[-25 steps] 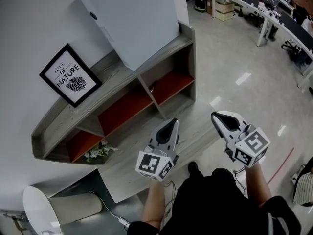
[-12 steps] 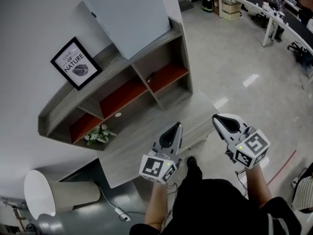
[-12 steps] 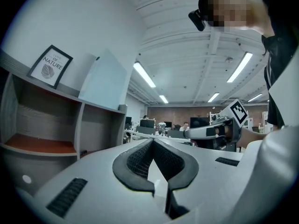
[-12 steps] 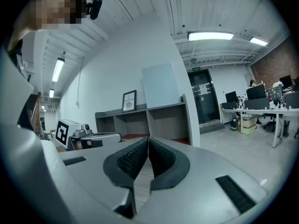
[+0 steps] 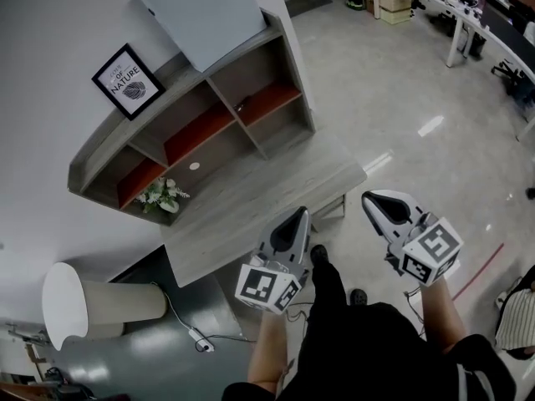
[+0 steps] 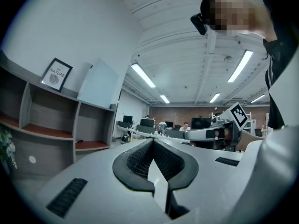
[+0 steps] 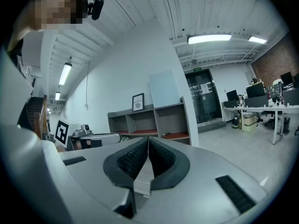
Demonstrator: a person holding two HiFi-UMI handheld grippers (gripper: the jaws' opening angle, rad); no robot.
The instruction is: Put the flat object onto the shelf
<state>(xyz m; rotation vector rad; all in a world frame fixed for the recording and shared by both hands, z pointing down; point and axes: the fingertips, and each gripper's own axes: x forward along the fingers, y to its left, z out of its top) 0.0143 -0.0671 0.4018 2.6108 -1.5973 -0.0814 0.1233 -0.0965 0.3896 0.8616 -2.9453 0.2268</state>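
Two grippers: left gripper (image 5: 292, 217) and right gripper (image 5: 374, 200) are both clenched tip to tip, with nothing between the pads.
Table: the table (image 5: 251, 211) lies just ahead of and below the fingertips.
Shelf: the shelf (image 5: 107, 138) stands beyond the table, farther from the fingertips than a second ago; both grippers have drawn back.
Flat object: the pale panel (image 5: 201, 8), probably the task's item, leans on the shelf top, far beyond the fingertips.
Task status: placement looks complete and the grippers are retreating.
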